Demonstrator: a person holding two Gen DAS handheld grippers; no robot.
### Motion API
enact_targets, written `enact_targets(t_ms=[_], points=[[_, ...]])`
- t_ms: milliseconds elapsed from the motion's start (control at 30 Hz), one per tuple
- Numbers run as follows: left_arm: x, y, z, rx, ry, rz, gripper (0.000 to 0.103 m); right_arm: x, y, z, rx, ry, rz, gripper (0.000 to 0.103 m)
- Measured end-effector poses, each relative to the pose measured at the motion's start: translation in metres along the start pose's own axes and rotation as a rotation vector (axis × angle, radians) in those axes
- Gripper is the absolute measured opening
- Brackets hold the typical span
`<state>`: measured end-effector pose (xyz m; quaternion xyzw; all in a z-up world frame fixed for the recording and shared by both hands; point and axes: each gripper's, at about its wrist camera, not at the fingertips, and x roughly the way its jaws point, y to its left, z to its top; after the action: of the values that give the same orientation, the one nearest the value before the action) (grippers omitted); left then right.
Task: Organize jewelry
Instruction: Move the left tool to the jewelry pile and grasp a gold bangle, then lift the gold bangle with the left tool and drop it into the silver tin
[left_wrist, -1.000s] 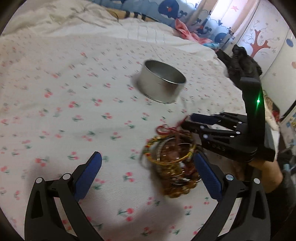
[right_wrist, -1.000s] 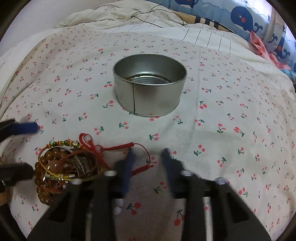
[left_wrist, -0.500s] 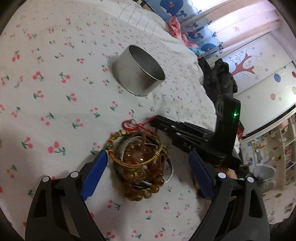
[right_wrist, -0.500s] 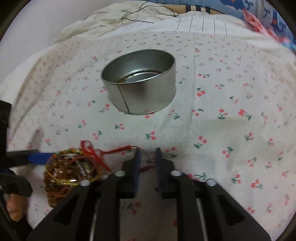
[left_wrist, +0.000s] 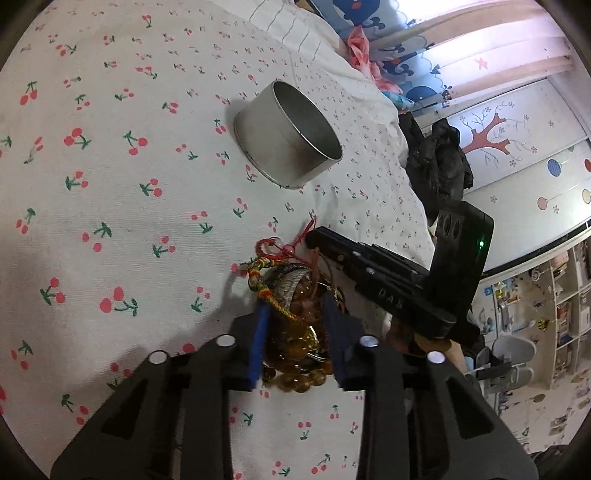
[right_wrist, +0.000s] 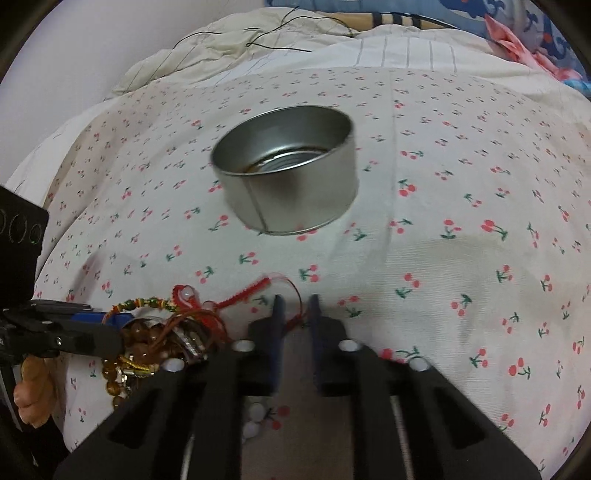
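A pile of bracelets (left_wrist: 291, 332), amber beads, gold bangles and a braided band, lies on the cherry-print bedsheet (left_wrist: 110, 184). My left gripper (left_wrist: 297, 328) straddles the pile, its jaws closing, and both blue pads press its sides. A red cord bracelet (right_wrist: 251, 291) trails from the pile (right_wrist: 155, 343) toward my right gripper (right_wrist: 295, 308). Its jaws are closing with the thin cord in the narrow gap, not pinched. The right gripper (left_wrist: 314, 236) points in from the right in the left wrist view. A round metal tin (right_wrist: 295, 206), also (left_wrist: 266, 140), stands beyond, open.
A few white beads (right_wrist: 255, 417) lie under the right gripper. A person's hand (right_wrist: 33, 391) shows at the lower left. Crumpled bedding with a black cable (right_wrist: 273, 37) lies behind the tin. Dark clothing (left_wrist: 439, 158) hangs off the bed's right edge.
The left jaws have closed from wide apart onto the bracelet pile while the gripper tilted and came nearer. The right jaws narrowed around the red cord's end.
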<state>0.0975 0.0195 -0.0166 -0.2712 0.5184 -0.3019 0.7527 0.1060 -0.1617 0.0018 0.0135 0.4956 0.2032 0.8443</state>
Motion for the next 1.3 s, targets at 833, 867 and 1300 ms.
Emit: enact_targets(t_ms=[833, 867, 1300], points=[[-0.047, -0.019, 0.008, 0.146, -0.177, 0.061, 0.003, -0.044, -0.011, 0.013, 0.070, -0.192, 0.070, 0.001], [-0.052, -0.019, 0.009, 0.146, -0.189, 0.048, 0.003, -0.048, -0.012, 0.015, 0.075, -0.211, 0.076, 0.001], [-0.087, -0.042, 0.030, 0.199, -0.244, 0.046, 0.003, -0.086, -0.021, 0.023, 0.113, -0.356, 0.150, 0.001]])
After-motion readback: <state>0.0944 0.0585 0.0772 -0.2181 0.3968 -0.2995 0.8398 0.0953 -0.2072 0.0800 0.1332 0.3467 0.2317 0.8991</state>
